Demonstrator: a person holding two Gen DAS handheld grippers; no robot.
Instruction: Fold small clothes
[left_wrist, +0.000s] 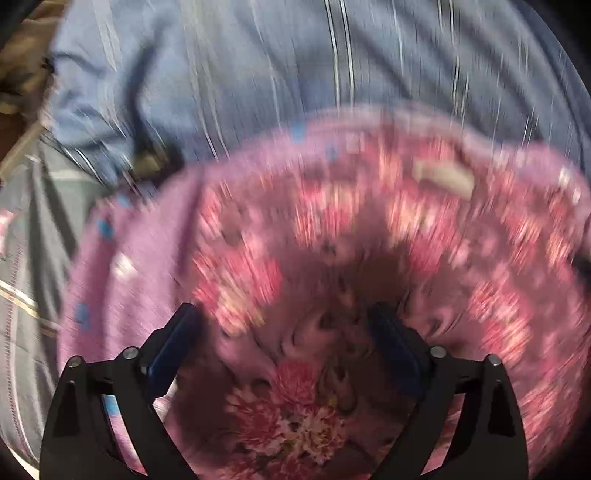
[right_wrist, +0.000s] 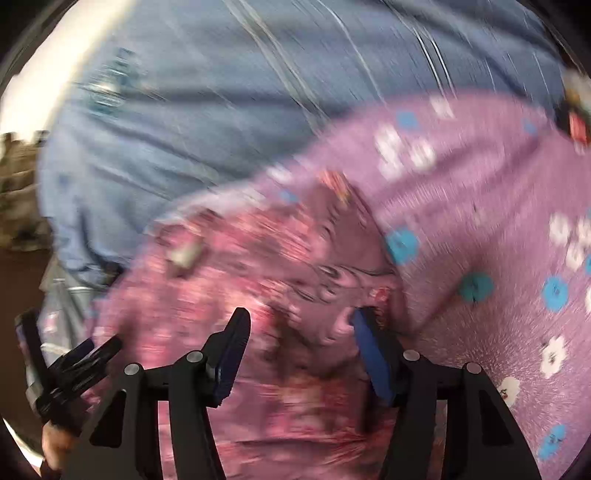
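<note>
A small pink garment with a red flower print lies on a purple cloth with blue and white flowers, and both views are blurred by motion. My left gripper is open, its blue-padded fingers astride a bunched fold of the garment. In the right wrist view the pink garment lies beside the purple cloth. My right gripper is open over the garment, jaws apart with fabric between them. The left gripper shows at the lower left of the right wrist view.
A blue sheet with thin white stripes covers the bed behind the clothes; it also fills the top of the right wrist view. A grey striped cloth lies at the left. A bright edge runs along the upper left.
</note>
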